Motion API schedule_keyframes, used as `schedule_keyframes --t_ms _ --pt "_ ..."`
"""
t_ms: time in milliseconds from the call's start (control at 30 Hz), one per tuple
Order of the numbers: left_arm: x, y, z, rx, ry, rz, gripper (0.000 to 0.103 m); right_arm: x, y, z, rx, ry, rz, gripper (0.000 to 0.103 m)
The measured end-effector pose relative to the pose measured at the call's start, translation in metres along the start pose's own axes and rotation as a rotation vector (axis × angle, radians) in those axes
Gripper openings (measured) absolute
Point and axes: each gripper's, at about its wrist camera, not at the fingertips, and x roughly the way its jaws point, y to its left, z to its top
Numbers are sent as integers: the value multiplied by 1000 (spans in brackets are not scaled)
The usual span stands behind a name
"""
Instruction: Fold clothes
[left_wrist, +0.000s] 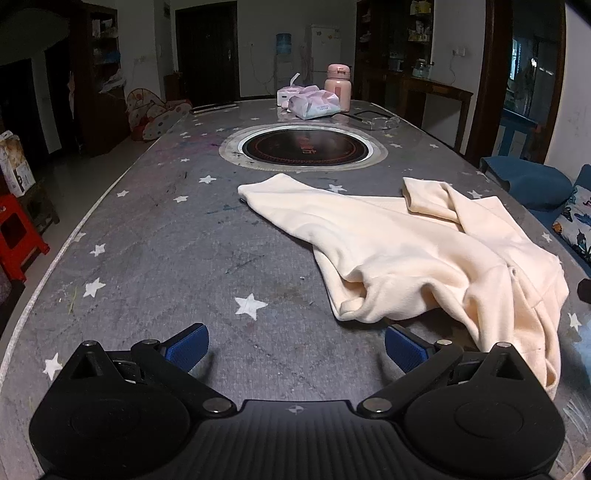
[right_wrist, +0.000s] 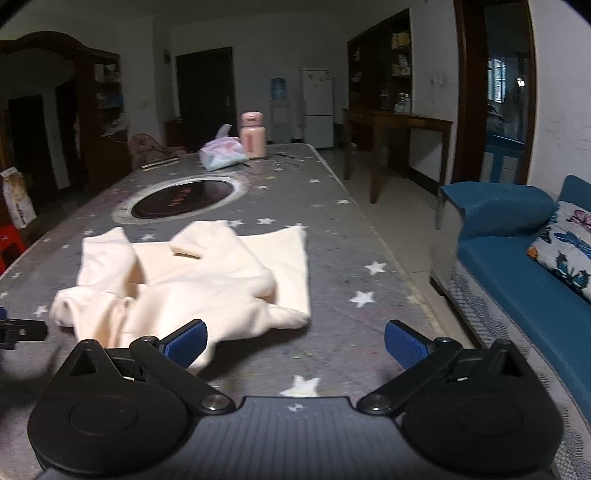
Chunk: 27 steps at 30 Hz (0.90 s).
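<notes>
Left gripper (left_wrist: 296, 345) low over the star-patterned table (left_wrist: 147, 236), jaws wide apart, nothing between them. Just right of it and a little farther — cream garment (left_wrist: 406, 247), rumpled, one sleeve thrown far-left toward the round inset cooktop (left_wrist: 304, 147), the other doubled back on the body, near hem bunched and lifted. Not a tidy fold, by the look of it. Right gripper (right_wrist: 295, 341) likewise spread and empty, near edge of the cloth just beyond its left finger. Best taken at two matching corners or seams, one per gripper; pinch a single layer, lift little, pull taut and flat before any crease — otherwise wrinkles locked in.
</notes>
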Motion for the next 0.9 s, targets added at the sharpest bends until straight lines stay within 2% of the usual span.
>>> schedule_keyframes --t_ms 100,200,267,367,900 --pt "-2 0 -1 -8 4 -6 103 2 -3 -3 6 23 -4 103" --pt "-4 -1 -1 -15 8 -11 103 9 21 2 -29 62 -23 103" --pt "-5 -1 -2 -21 11 -15 103 -6 17 0 -2 36 16 103" --pt "-7 -1 -2 -26 15 -18 103 -5 15 -5 0 41 64 103" --pt "-10 -16 6 3 22 -27 103 -1 29 -1 -21 66 96 103"
